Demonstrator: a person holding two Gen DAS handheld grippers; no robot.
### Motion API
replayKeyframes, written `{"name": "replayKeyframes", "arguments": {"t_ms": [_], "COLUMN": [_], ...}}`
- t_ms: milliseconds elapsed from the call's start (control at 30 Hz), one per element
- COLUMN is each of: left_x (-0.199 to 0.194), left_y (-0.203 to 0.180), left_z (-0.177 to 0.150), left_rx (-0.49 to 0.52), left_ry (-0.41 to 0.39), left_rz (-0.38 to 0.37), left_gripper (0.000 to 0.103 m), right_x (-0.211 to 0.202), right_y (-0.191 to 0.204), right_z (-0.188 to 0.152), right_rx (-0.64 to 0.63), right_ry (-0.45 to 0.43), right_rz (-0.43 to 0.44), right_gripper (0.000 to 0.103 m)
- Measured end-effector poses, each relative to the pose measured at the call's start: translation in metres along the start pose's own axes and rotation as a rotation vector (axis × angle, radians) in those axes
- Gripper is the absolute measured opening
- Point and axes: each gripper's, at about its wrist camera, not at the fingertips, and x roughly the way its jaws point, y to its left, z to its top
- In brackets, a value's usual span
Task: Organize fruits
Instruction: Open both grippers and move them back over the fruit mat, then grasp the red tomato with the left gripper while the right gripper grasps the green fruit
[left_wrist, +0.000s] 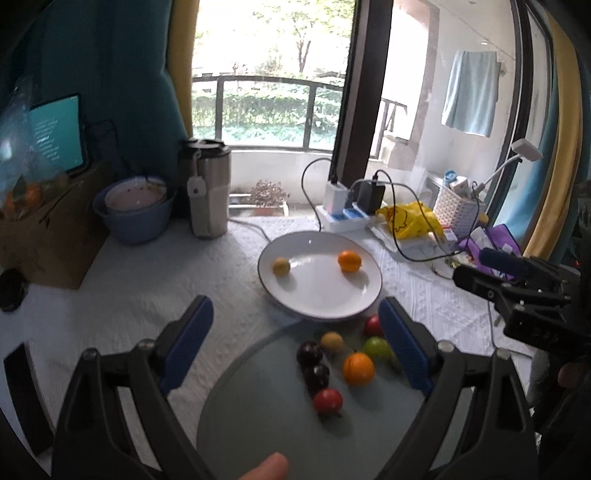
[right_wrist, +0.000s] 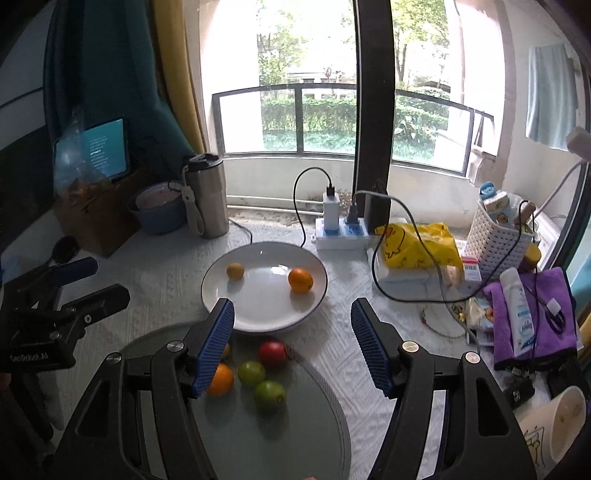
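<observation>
Both the left gripper and right gripper are hovering spread and empty, the white plate lying at twelve o'clock.

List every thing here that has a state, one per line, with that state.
left claw: open, empty
right claw: open, empty
white plate: upright, holding two fruits
orange fruit: on the white plate
yellowish fruit: on the white plate
glass disc: flat, fruits lying loose on it
steel tumbler: upright, lid on
tablet: screen lit
power strip: chargers plugged in
</observation>
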Motion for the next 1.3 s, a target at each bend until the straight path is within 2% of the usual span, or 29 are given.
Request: {"name": "replayKeyframes", "arguments": {"t_ms": [333, 700, 1067, 1300], "left_x": [0.006, 0.029, 0.054, 0.062], "left_y": [-0.016, -0.027, -0.027, -0.023], "left_z": [-0.038, -0.075, -0.083, -0.084], "left_rx": [-0.003, 0.032, 0.046, 0.028], "left_ry": [0.048, 0.16, 0.247, 0.257], "left_rz": [0.042, 0.03, 0.048, 0.016], "left_gripper": [0.092, 0.092, 0.092, 0.089], "right_x": [-0.003, 0.021, 0.056, 0.072], "right_y": [-0.01, -0.014, -0.011, -0.006], "right_z": [-0.032, -0.057, -0.069, -0.074], "right_rx": [0.003, -0.007, -0.019, -0.029], "right_ry": [0.024, 0.091, 0.159, 0.203], "right_rz": [0.037, 0.095, 0.158, 0.188], "right_gripper": [0.069, 0.069, 0.069, 0.069]}}
